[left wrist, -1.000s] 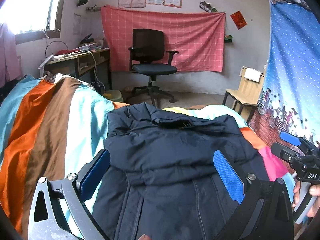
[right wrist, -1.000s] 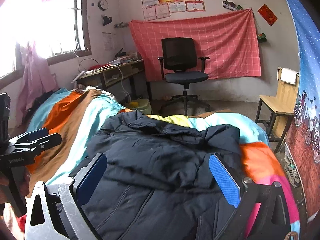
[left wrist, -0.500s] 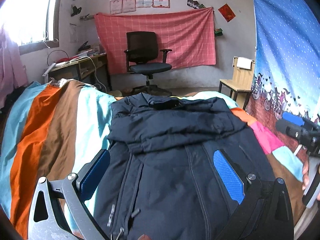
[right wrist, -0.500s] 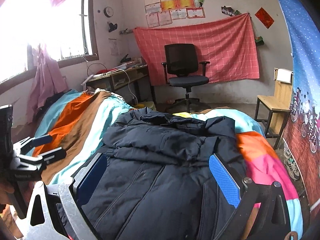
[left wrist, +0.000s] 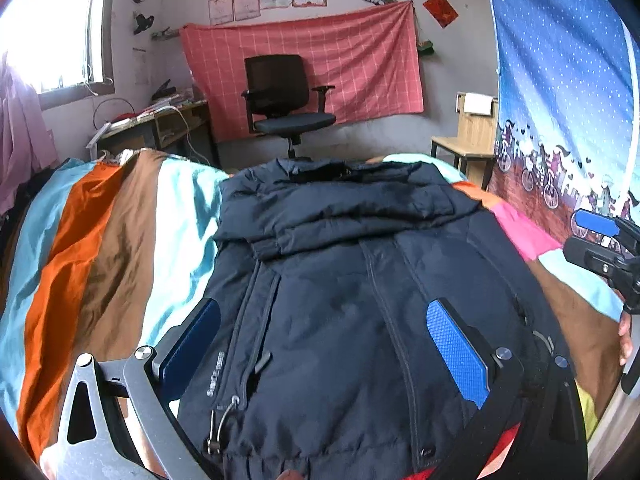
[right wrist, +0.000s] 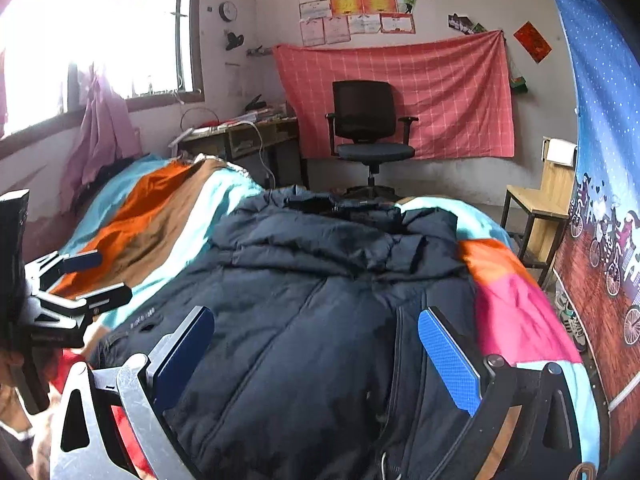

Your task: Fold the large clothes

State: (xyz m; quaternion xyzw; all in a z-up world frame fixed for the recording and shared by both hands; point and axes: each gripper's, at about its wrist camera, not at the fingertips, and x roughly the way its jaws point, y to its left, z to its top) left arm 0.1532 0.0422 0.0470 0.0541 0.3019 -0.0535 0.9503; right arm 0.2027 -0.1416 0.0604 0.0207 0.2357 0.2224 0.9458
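A dark navy padded jacket point(left wrist: 352, 280) lies front up on the striped bedspread point(left wrist: 92, 240), zipper toward me, both sleeves folded across its chest near the collar. My left gripper point(left wrist: 320, 344) hangs open over the jacket's lower left part, its blue pads point(left wrist: 456, 352) wide apart. In the right wrist view the same jacket point(right wrist: 320, 320) fills the middle, and my right gripper point(right wrist: 316, 356) stands open above its lower right side. Each gripper shows at the edge of the other's view, the right gripper point(left wrist: 600, 244) at the right edge and the left gripper point(right wrist: 76, 280) at the left, both open and empty.
A black office chair point(left wrist: 284, 100) stands beyond the bed before a red checked cloth point(left wrist: 312, 68). A cluttered desk point(left wrist: 156, 124) is at the back left, a wooden chair point(left wrist: 468, 140) at the back right. A blue printed curtain point(left wrist: 560, 100) hangs along the bed's right side.
Both grippers have drawn back toward the jacket's hem and lifted, so more of the lower jacket shows. The sleeves stay folded across the chest. Both grippers stayed open.
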